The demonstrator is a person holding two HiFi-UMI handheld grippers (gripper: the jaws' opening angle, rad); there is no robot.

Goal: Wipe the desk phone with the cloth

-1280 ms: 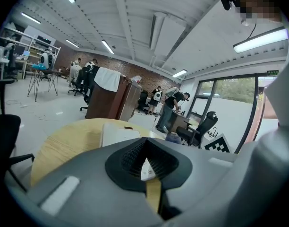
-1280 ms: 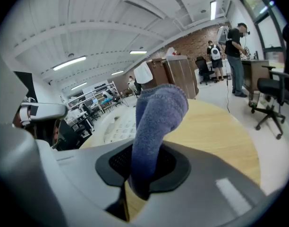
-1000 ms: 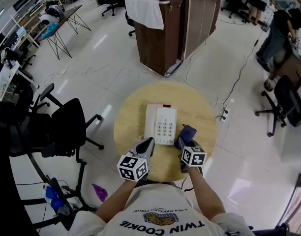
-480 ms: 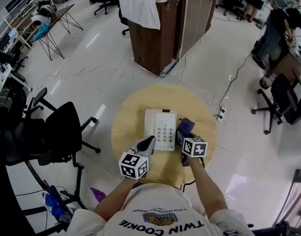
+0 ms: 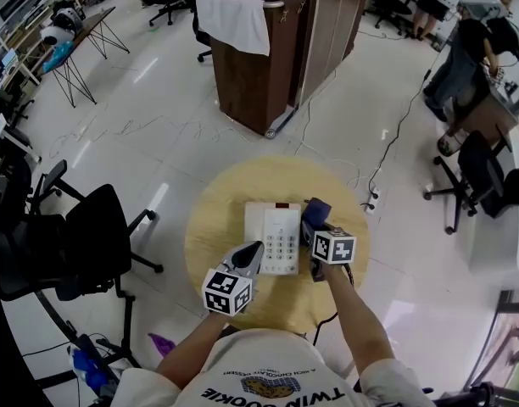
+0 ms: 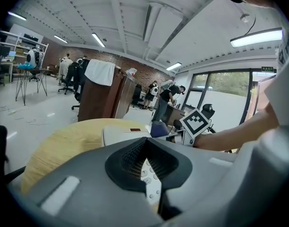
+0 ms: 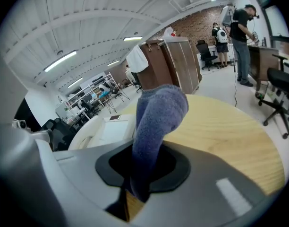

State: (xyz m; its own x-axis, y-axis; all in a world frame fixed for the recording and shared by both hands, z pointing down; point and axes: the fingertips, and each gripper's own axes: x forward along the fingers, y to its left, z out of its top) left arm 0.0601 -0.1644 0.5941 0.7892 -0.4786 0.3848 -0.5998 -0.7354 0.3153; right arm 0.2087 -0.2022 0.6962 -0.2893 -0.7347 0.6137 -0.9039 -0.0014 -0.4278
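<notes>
While I look down from the head view, the biggest thing I see is the dark wooden cabinet (image 5: 268,58) out on the floor, with a white towel (image 5: 234,19) draped over its corner. It stands well apart from the round wooden table (image 5: 213,219) directly below me. A black office chair (image 5: 86,231) stands to the table's left. The white desk phone (image 5: 275,237) lies flat near the middle of the tabletop, keypad facing up. My left gripper (image 5: 256,248) has its tip over the phone's near left corner. In the left gripper view its jaws are pressed together with nothing between them, and the keys show just beneath; I cannot tell whether it touches the phone. My right gripper (image 5: 315,231) sits at the phone's right edge, jaws clamped on the blue cloth (image 7: 158,112). The cloth bunches up out of the jaws and hangs just beside the phone's far right side.
</notes>
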